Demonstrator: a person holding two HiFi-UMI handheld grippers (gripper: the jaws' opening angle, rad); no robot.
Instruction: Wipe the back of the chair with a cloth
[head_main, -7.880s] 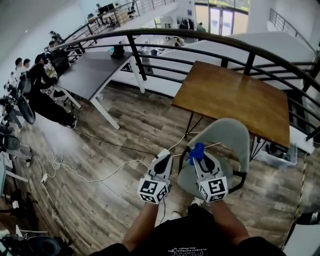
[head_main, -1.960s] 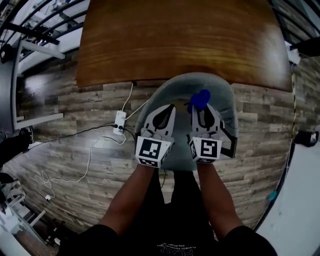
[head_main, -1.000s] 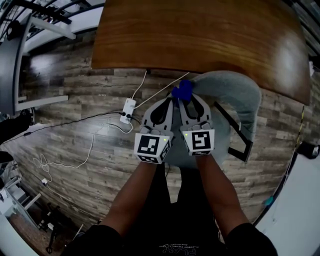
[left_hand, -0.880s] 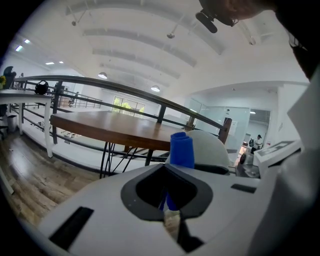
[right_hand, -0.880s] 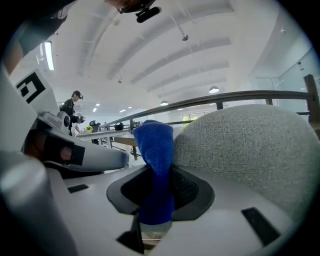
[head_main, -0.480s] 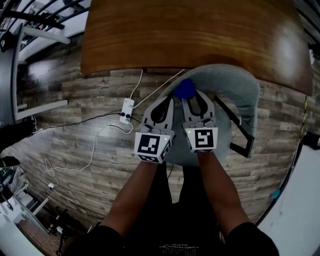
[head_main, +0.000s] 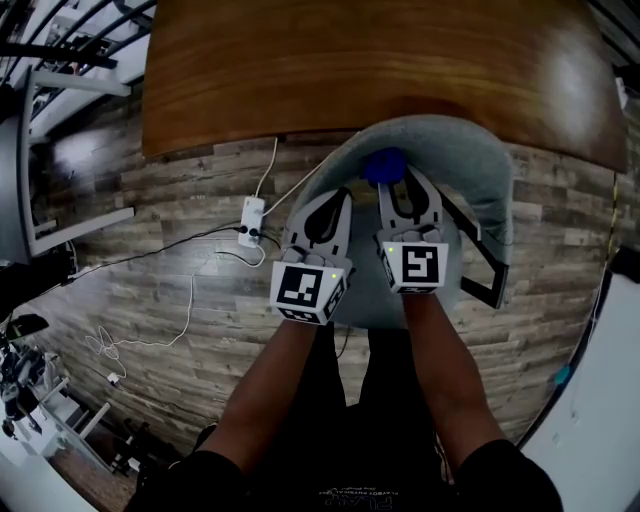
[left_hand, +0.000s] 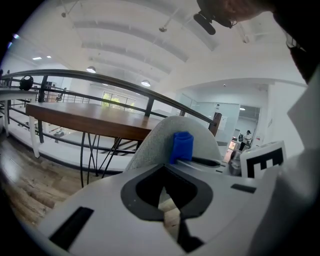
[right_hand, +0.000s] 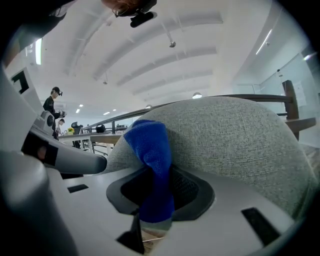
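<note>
A grey fabric chair (head_main: 478, 170) stands below me, its curved back (right_hand: 235, 135) against the wooden table (head_main: 350, 60). My right gripper (head_main: 397, 183) is shut on a blue cloth (head_main: 384, 165), and the cloth (right_hand: 151, 165) presses against the inner face of the chair back near its top. My left gripper (head_main: 325, 215) is shut with nothing in it, just left of the right one and over the seat. From the left gripper view the blue cloth (left_hand: 181, 147) shows against the grey chair back (left_hand: 160, 140).
A white power strip (head_main: 250, 220) with cables lies on the wood-plank floor to the left. The chair's black armrest frame (head_main: 480, 265) sticks out at the right. A dark railing (left_hand: 100, 80) runs behind the table.
The right gripper and cloth have moved right along the chair back, from its left edge toward the middle. The left gripper has followed beside it.
</note>
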